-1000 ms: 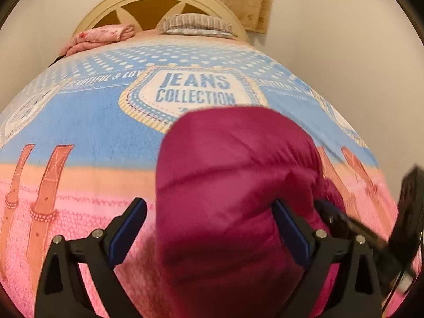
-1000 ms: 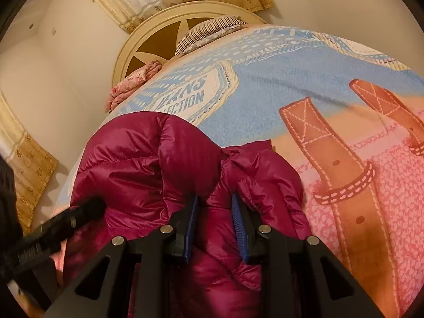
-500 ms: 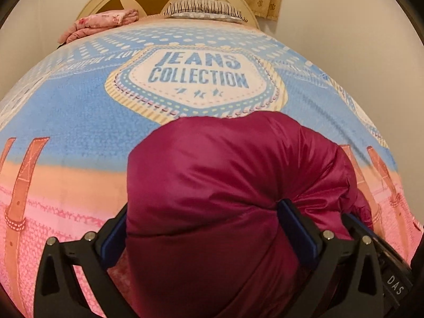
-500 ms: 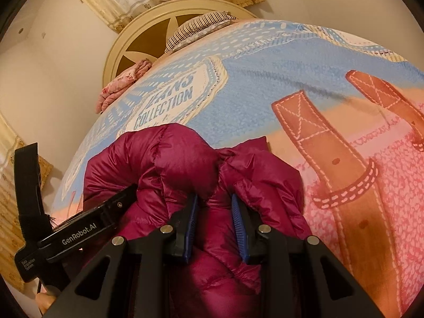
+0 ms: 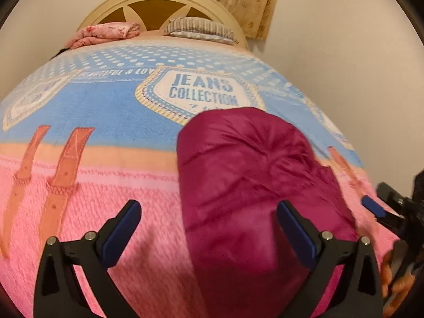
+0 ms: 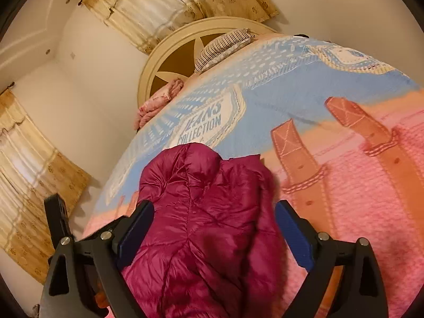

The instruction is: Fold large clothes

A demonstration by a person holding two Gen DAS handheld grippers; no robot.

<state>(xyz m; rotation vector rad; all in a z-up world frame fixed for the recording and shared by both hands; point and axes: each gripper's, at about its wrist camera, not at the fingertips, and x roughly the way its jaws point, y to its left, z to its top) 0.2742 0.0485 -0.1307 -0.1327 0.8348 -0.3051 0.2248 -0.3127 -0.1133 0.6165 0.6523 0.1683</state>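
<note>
Both my tongs stand wide open: the left gripper (image 5: 209, 229) and right gripper (image 6: 214, 230) hold nothing, each spread around the folded maroon jacket (image 6: 209, 220) lying on the bedspread (image 5: 106, 111).

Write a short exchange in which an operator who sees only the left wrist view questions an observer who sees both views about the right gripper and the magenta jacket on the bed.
Operator: I see only one blue pad of the right gripper at my edge. Is it open?
Observer: Yes. In the right wrist view its fingers stand wide apart, one on each side of the magenta jacket, clamping nothing.
Operator: My left gripper is open too. Does the jacket look smooth from there?
Observer: No. Quilted seams run across it, and a flat edge pokes out at its far right.
</note>
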